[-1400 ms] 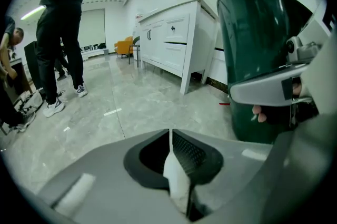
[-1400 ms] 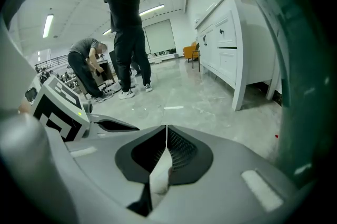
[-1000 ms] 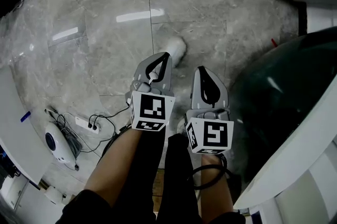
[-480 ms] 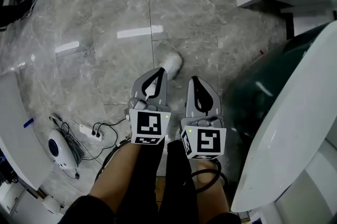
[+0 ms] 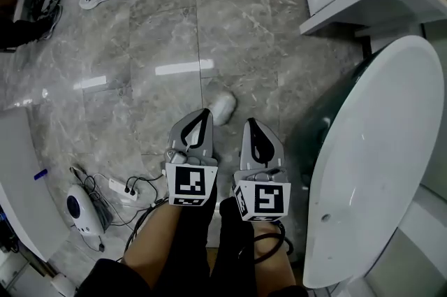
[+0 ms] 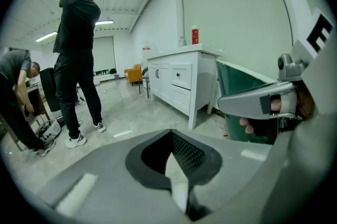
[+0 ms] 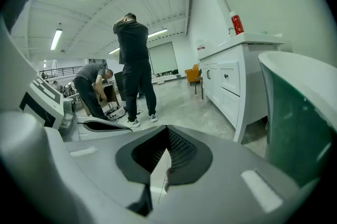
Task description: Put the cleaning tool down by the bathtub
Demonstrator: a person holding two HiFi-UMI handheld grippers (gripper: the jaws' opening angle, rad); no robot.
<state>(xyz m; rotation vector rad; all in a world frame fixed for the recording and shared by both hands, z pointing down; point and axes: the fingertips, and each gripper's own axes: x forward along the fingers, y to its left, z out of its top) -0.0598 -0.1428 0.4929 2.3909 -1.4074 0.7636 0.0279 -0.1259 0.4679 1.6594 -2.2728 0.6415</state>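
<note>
- Head view, and we're looking steeply down on both grippers, side by side above the grey marble floor [image 5: 140, 44]. The bathtub [image 5: 370, 149] is close on the right, a white rim over a dark green wall.
- Left gripper [image 5: 206, 112]: its jaws are pinched together, and in the left gripper view a white strip [image 6: 178, 181] fills the slit between them.
- Just past that tip is a blurred white lump. We take it for the head of the cleaning tool [image 5: 222, 107], carried by a slim handle, though the blur leaves some doubt.
- Right gripper [image 5: 249, 123]: its jaws are closed to a sliver too, with only floor showing through and nothing in them.
- We'd judge the tool light, with a thin, stiff handle that can swivel in a two-point pinch. A hold nearer the head would steady it.
- The tiles look hard and glossy, so we'd lay it flat at the tub's foot, not stand it up.
</note>
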